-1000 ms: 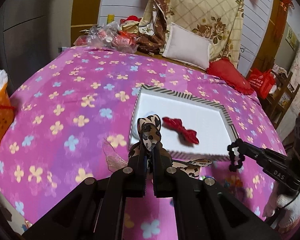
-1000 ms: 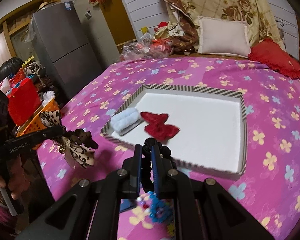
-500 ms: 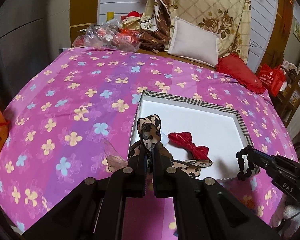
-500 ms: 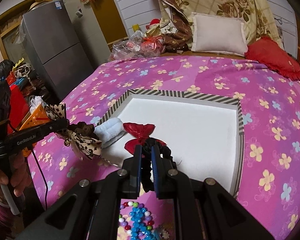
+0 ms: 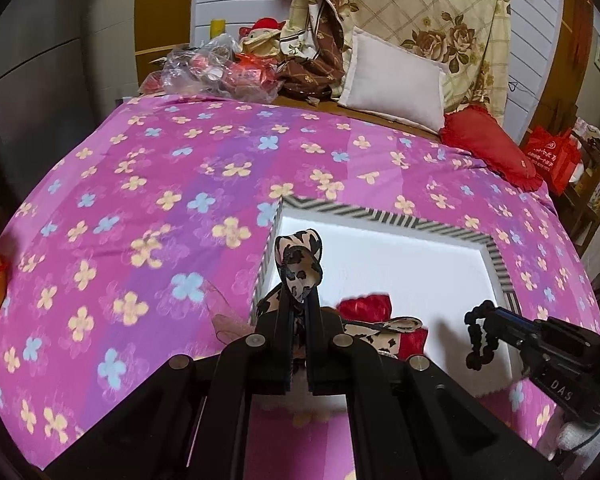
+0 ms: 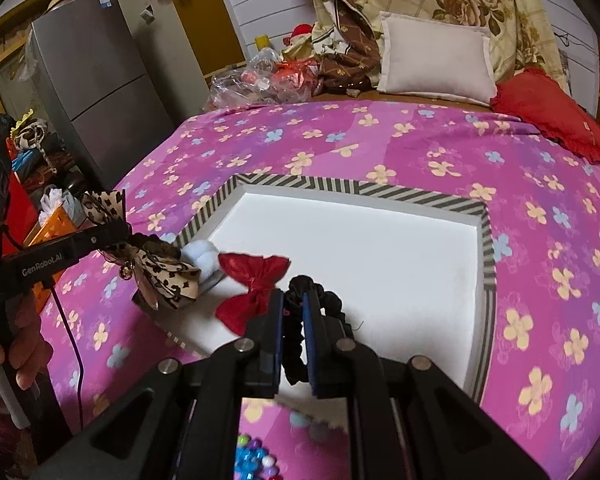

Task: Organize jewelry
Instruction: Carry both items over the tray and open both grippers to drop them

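Note:
A white tray with a striped rim [image 5: 380,214] [image 6: 352,188] lies on the pink flowered bedspread. In it lie a red bow [image 6: 256,284] [image 5: 366,306] and a pale blue fluffy piece [image 6: 202,254]. My left gripper [image 5: 298,304] is shut on a leopard-print bow [image 5: 298,264] [image 6: 166,278] and holds it over the tray's near left corner. My right gripper [image 6: 292,312] is shut on a black scrunchie [image 6: 316,292] [image 5: 476,340] and holds it above the tray's front part, beside the red bow.
A colourful bead bracelet [image 6: 256,458] lies on the bedspread in front of the tray. Pillows [image 5: 396,82], a red cushion [image 5: 486,140] and plastic bags [image 5: 216,66] line the bed's far edge. An orange basket [image 6: 54,222] and a grey fridge [image 6: 92,80] stand at the left.
Both grippers have moved forward over the tray with their pieces still held. The leopard bow and the black scrunchie now hang above the tray's near part.

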`<state>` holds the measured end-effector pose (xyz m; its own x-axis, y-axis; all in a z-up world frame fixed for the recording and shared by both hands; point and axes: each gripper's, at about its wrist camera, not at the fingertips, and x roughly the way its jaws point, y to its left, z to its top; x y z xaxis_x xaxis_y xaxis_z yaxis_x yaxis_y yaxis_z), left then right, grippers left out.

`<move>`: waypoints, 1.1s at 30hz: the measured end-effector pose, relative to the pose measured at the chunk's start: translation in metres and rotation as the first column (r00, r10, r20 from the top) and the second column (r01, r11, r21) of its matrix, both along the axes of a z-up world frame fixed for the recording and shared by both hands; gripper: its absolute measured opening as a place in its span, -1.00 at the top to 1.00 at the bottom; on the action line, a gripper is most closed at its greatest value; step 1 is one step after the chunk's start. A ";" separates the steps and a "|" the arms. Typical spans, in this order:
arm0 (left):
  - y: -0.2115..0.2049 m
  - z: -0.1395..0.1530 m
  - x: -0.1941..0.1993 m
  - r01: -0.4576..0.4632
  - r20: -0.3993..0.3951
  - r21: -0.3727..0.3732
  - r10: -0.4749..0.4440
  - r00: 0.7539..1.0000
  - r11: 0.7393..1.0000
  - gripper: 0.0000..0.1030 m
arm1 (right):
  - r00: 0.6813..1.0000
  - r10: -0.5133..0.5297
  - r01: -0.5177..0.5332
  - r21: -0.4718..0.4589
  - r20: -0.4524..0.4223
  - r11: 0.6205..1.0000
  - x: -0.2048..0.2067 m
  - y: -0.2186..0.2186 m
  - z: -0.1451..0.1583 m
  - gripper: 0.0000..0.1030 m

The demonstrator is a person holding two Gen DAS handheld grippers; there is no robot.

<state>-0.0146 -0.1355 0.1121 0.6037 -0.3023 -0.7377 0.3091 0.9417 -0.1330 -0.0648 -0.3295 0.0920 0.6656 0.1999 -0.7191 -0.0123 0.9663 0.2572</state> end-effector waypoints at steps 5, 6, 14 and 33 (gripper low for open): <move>-0.017 -0.003 0.031 -0.006 -0.001 -0.012 0.006 1.000 1.000 1.00 | 1.000 -0.014 0.014 -0.004 -0.025 1.000 0.034 -0.007 -0.004 0.81; -0.019 -0.005 0.037 -0.010 -0.001 -0.012 0.010 1.000 1.000 1.00 | 0.999 -0.017 0.017 -0.006 -0.030 1.000 0.042 -0.007 -0.006 0.81; -0.034 -0.036 0.090 -0.050 -0.079 -0.012 0.049 0.996 0.999 1.00 | 0.995 -0.017 0.018 0.001 -0.101 1.000 0.102 -0.002 -0.031 0.81; -0.014 -0.038 0.064 -0.039 -0.082 0.002 0.039 0.996 0.999 0.23 | 0.996 -0.007 0.023 0.170 -0.094 0.985 0.074 0.000 -0.035 0.05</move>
